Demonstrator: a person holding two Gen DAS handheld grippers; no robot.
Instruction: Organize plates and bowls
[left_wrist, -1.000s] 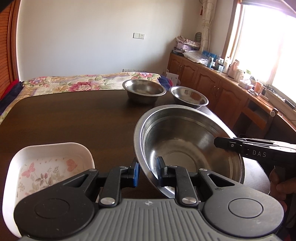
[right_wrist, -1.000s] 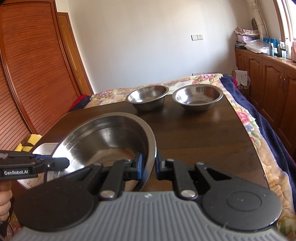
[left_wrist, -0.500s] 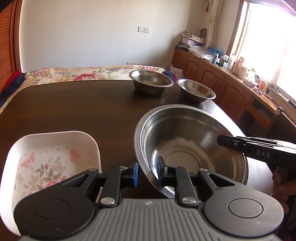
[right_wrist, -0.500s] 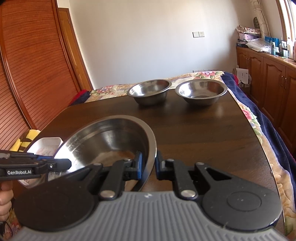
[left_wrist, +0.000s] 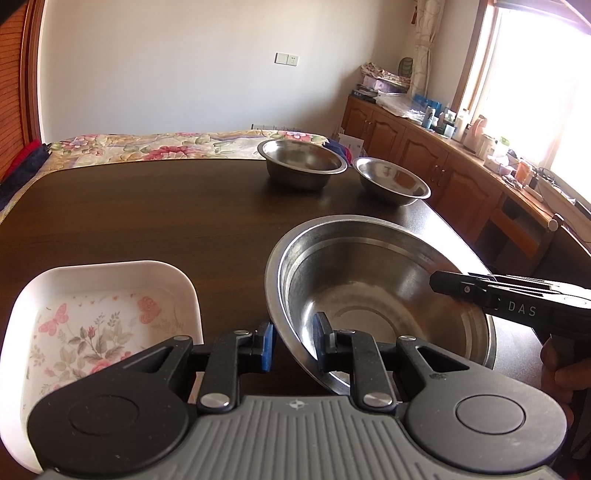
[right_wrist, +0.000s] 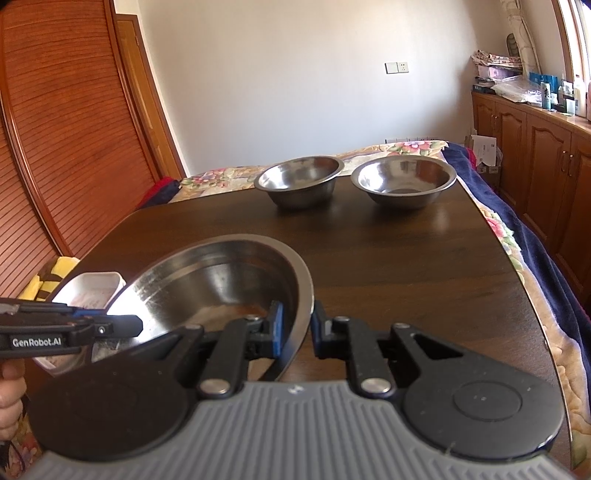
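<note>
A large steel bowl (left_wrist: 373, 291) (right_wrist: 221, 280) is held over the dark table between both grippers. My left gripper (left_wrist: 293, 343) is shut on its left rim, and my right gripper (right_wrist: 295, 330) is shut on its right rim. Each gripper shows in the other's view: the right gripper (left_wrist: 439, 284) and the left gripper (right_wrist: 136, 325). Two smaller steel bowls stand side by side at the table's far end, a deeper bowl (left_wrist: 303, 164) (right_wrist: 299, 181) and a shallower bowl (left_wrist: 391, 181) (right_wrist: 404, 181). A white floral dish (left_wrist: 99, 325) (right_wrist: 92, 288) lies on the near left.
The dark wooden table (left_wrist: 147, 210) (right_wrist: 406, 258) rests on a bed with a floral blanket (left_wrist: 147, 146). Wooden cabinets (left_wrist: 424, 162) with clutter line the right wall under a window. A slatted wooden door (right_wrist: 55, 147) stands on the left. A hand (left_wrist: 565, 369) holds the right gripper.
Both grippers and the large bowl have come lower and slightly back toward the near table edge. The far bowls look further off. The grip has not changed.
</note>
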